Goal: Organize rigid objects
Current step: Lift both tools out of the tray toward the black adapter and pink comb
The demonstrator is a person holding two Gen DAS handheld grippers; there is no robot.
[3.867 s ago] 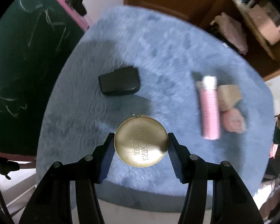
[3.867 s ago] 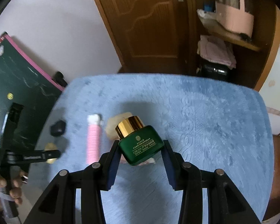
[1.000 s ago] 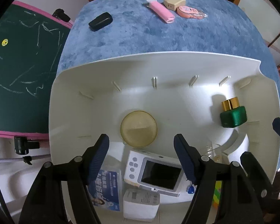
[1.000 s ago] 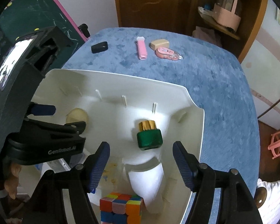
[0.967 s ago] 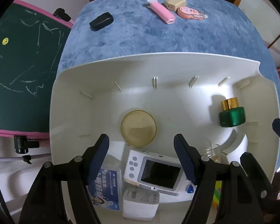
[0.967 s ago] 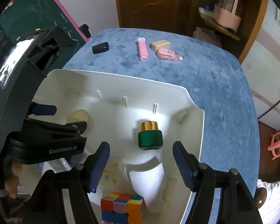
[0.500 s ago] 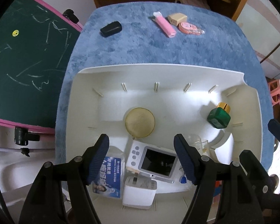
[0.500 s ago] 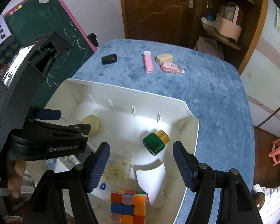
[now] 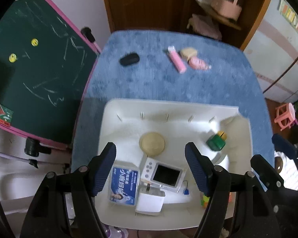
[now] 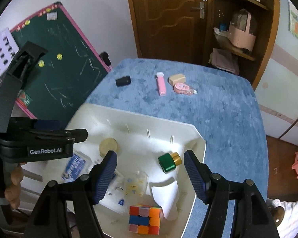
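Left wrist view: the left gripper (image 9: 150, 165) is seen released above the white bin (image 9: 107, 123), where the gold disc (image 9: 152, 144) lies. The right gripper (image 10: 150, 172) is likewise held empty, the green bottle (image 10: 168, 162) tipped over near the bin's right wall.

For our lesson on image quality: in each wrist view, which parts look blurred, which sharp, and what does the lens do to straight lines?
Left wrist view: pink tube and green bottle smeared, left gripper sharp. Right wrist view: sharper; puzzle cube crisp. Both: fisheye bends the white bin and table edges, dark corners.

Green bottle (image 10: 169, 162) toppled inside white bin (image 10: 196, 170)
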